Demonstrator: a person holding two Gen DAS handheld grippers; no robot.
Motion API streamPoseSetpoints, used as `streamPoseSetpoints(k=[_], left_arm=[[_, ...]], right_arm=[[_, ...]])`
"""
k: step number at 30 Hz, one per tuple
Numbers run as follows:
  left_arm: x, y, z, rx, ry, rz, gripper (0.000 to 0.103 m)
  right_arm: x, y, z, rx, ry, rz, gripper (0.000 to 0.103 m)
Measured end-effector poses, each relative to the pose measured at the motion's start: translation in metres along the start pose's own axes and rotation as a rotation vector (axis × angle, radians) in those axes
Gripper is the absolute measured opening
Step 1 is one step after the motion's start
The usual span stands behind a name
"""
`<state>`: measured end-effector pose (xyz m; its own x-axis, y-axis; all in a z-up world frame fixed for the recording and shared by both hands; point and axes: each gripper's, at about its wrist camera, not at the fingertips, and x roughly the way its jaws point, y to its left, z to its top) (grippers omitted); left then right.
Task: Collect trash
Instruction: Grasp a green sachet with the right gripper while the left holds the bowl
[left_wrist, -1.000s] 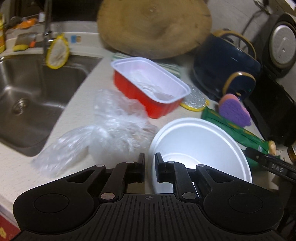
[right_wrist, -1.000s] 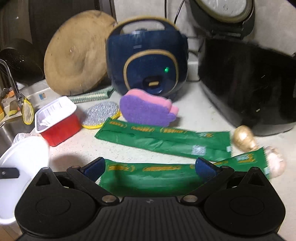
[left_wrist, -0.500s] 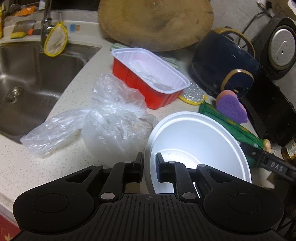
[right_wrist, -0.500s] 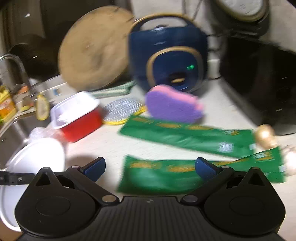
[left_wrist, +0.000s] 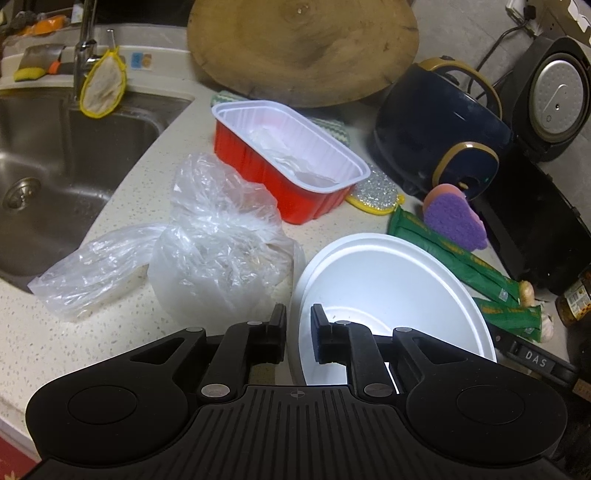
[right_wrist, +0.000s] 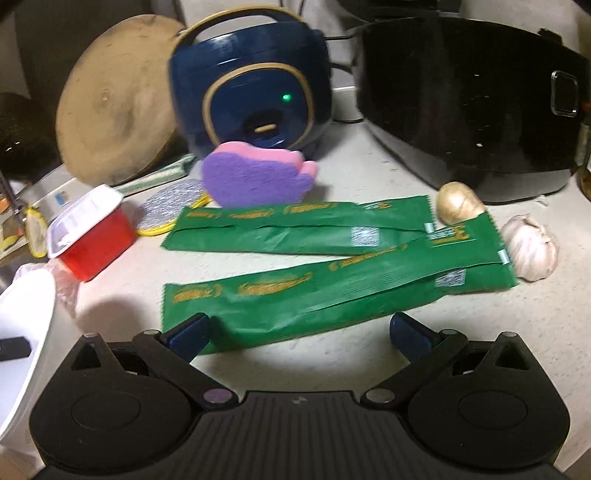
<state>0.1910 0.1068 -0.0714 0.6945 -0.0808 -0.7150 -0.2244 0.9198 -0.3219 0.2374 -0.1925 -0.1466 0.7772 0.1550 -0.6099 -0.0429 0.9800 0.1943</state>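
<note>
On the desk (right_wrist: 369, 350), the right tongs (right_wrist: 299, 328), wide apart, have come down over the near green wrapper (right_wrist: 314, 295); left tongs (left_wrist: 298, 325) stay clamped on the white bowl (left_wrist: 388, 288) rim.

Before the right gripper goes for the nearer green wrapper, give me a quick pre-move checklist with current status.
1. Right gripper open wide enough: ok, jaws spread wide.
2. Near green wrapper lined up: ok, it lies flat on the counter just ahead, between the fingers.
3. Wrapper free of clutter: not ok, its far end overlaps the second green wrapper and sits by the garlic bulb.
4. Left gripper holding the white bowl: ok, closed on the rim.
5. Bowl empty for trash: ok.
6. Image sharpness: not ok, right wrist view is blurred.
</note>
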Motion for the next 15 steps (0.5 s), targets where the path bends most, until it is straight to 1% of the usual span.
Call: streamPoseSetpoints(k=[5, 8, 11, 13, 15], left_arm=[[-0.003, -0.002, -0.003, 0.005, 0.002, 0.001, 0.016], [-0.003, 0.0, -0.004, -0.002, 0.009, 0.004, 0.016], [-0.004, 0.0, -0.003, -0.005, 0.011, 0.008, 0.016], [-0.005, -0.003, -0.002, 0.002, 0.007, 0.007, 0.016], [-0.008, -0.007, -0.002, 0.013, 0.001, 0.004, 0.016]], right_arm=[[-0.001, 0.0, -0.001, 0.037, -0.009, 0.005, 0.103], [0.002, 0.0, 0.004, 0.033, 0.028, 0.017, 0.103], [0.007, 0.007, 0.012, -0.064, 0.114, 0.12, 0.103], [0.007, 0.006, 0.015, -0.023, 0.113, 0.124, 0.103], [0.008, 0.002, 0.019, 0.056, 0.083, 0.091, 0.103]])
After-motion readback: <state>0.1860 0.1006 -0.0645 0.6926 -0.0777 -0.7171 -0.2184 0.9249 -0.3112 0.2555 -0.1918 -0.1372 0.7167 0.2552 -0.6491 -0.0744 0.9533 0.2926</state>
